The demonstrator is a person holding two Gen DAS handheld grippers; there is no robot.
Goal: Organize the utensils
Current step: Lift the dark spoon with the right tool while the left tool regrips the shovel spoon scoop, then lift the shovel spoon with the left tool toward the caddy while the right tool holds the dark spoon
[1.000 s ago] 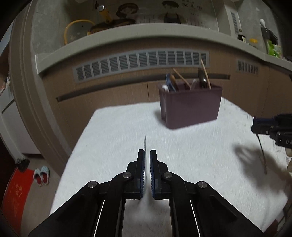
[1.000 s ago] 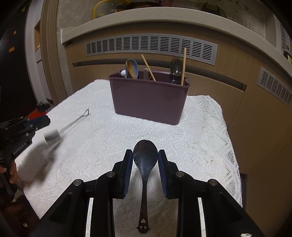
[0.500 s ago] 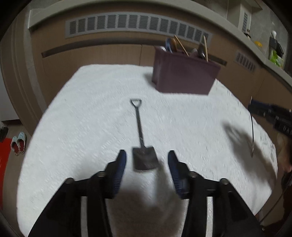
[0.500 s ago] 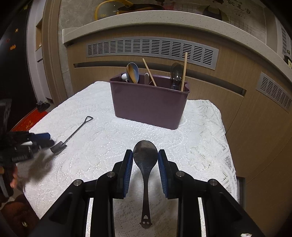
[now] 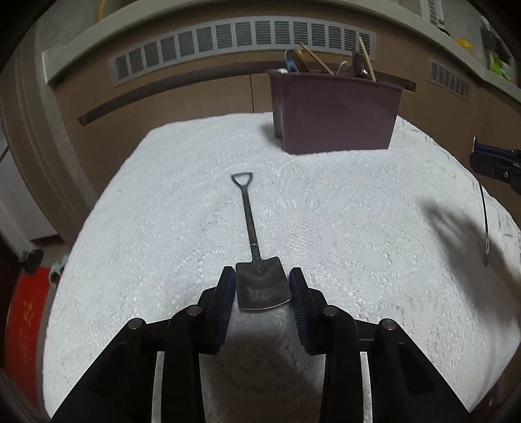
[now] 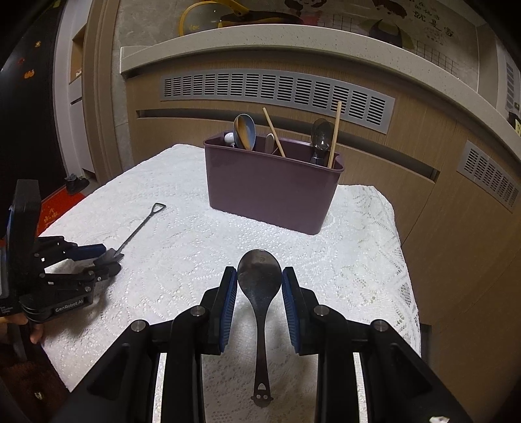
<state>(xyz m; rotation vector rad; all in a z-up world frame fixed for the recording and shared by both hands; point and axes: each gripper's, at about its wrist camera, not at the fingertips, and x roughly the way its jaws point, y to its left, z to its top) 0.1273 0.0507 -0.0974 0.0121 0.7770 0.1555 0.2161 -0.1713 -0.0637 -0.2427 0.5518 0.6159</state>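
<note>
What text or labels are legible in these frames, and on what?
"GenRobot.AI": on the body of the left tool, seen from the right wrist view.
Chinese characters on the cartoon poster above the counter: too distorted to read.
Faint stamped marking on the blade of the shovel-shaped spoon: too blurred to read.
Gold print on the red mat on the floor: unreadable.

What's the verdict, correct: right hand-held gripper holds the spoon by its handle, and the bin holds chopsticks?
Not quite. The right hand-held gripper holds the spoon by its bowl, with the handle pointing back toward the camera, as the right wrist view shows. The bin does hold chopsticks.
</note>
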